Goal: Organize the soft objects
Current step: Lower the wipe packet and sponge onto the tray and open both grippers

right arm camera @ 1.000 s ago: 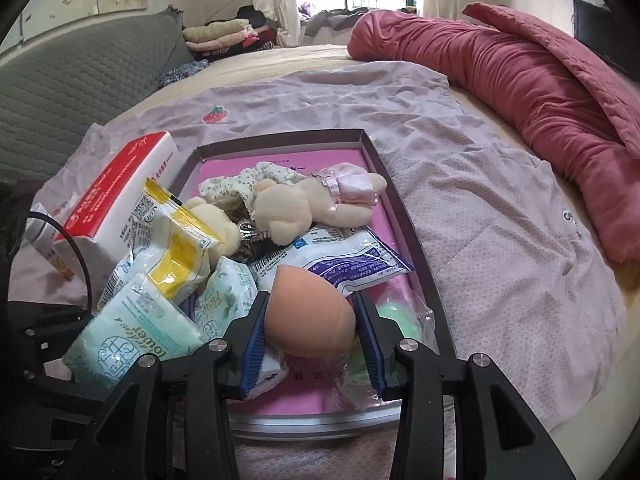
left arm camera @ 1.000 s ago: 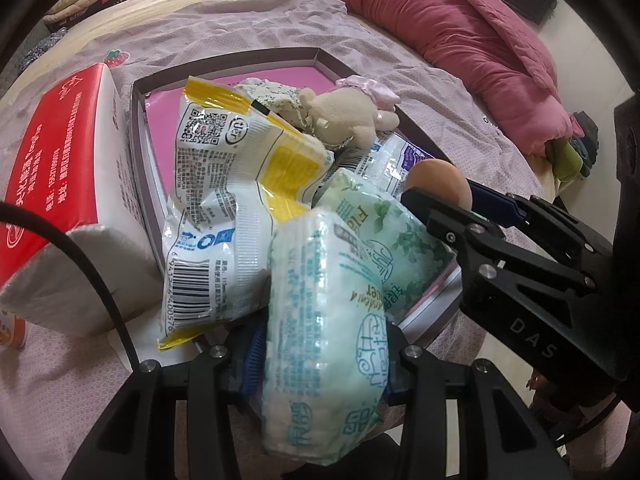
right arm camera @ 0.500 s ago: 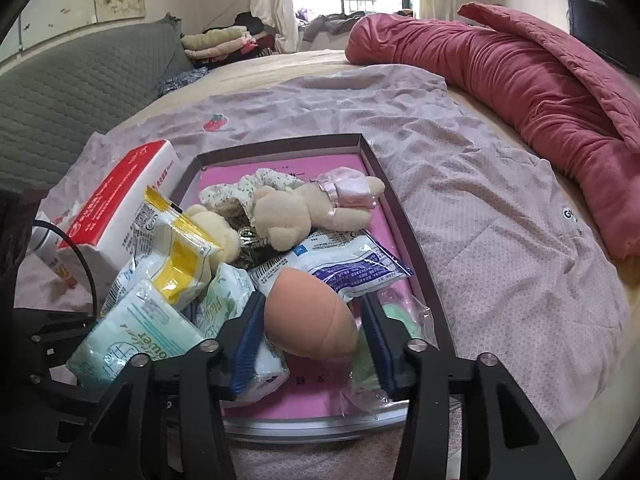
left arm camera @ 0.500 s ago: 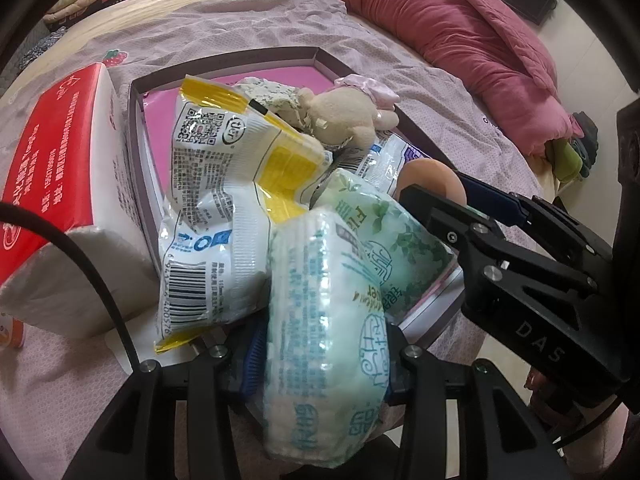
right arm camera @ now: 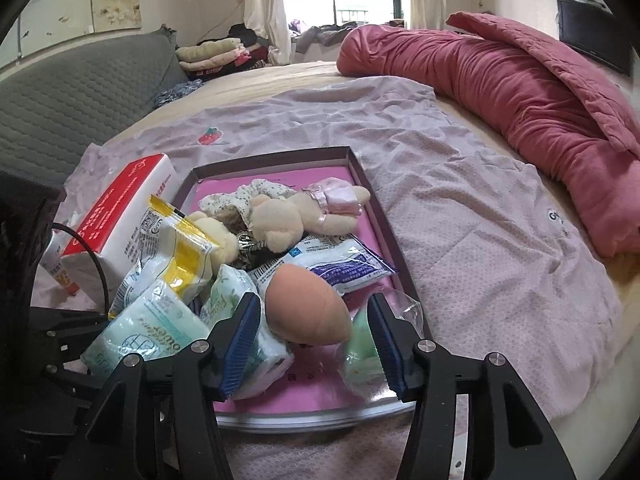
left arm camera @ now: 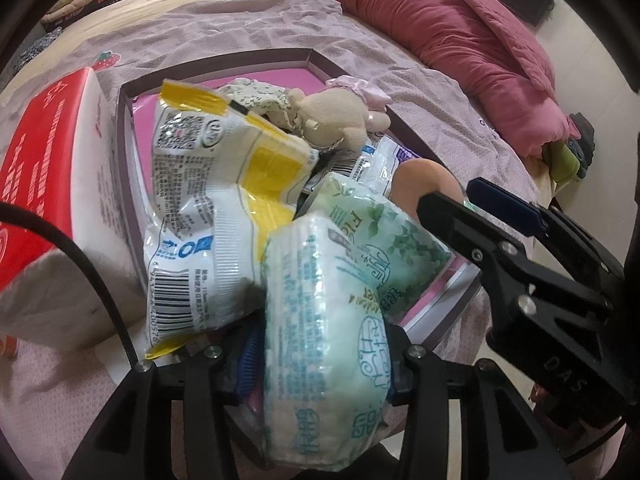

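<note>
A pink tray (right arm camera: 360, 168) with a dark rim lies on the bed, filled with soft things: a beige teddy bear (right arm camera: 280, 220), a yellow-and-white packet (right arm camera: 176, 252), a blue-and-white packet (right arm camera: 344, 264). My left gripper (left arm camera: 320, 360) is shut on a pale green tissue pack (left arm camera: 324, 320) at the tray's near-left corner. My right gripper (right arm camera: 312, 344) is open, its jaws spread either side of a peach sponge egg (right arm camera: 304, 308) that lies free in the tray. A second green tissue pack (left arm camera: 384, 248) lies beside it.
A red-and-white tissue box (right arm camera: 124, 208) stands left of the tray. A rolled crimson quilt (right arm camera: 500, 80) lies along the bed's right side. A grey headboard (right arm camera: 72, 92) and folded clothes (right arm camera: 216, 52) are at the back. The bed edge runs just below the tray.
My right gripper has opened and let go of the peach sponge egg, which now rests in the tray. The left gripper keeps its hold on the tissue pack.
</note>
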`<state>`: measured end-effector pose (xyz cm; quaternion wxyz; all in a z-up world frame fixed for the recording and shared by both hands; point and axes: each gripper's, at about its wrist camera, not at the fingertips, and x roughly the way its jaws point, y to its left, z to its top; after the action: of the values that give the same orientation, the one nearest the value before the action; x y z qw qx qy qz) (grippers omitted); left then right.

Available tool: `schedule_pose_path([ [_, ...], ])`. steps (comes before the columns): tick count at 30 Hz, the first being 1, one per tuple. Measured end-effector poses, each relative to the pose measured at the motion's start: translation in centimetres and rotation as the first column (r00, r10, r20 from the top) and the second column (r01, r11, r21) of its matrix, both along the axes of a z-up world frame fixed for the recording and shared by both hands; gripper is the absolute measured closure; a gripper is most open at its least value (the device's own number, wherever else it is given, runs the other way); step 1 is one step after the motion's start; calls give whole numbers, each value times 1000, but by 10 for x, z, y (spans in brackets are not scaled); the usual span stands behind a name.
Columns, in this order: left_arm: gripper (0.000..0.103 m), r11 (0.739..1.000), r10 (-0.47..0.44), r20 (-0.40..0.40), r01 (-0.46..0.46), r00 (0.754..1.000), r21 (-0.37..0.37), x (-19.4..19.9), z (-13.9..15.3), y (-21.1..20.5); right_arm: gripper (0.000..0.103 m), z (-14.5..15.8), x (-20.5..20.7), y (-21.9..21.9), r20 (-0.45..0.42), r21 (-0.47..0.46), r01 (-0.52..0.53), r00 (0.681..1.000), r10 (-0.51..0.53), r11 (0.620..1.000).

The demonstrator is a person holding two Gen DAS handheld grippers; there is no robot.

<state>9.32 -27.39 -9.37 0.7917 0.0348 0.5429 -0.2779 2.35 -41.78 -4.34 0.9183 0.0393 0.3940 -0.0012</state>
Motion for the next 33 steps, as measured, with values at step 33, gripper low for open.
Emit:
schedule_pose_path([
  [33, 34, 998, 46, 101, -40, 994, -54, -28, 53, 21, 29, 37, -18, -8, 64, -1, 126, 990, -125, 992],
])
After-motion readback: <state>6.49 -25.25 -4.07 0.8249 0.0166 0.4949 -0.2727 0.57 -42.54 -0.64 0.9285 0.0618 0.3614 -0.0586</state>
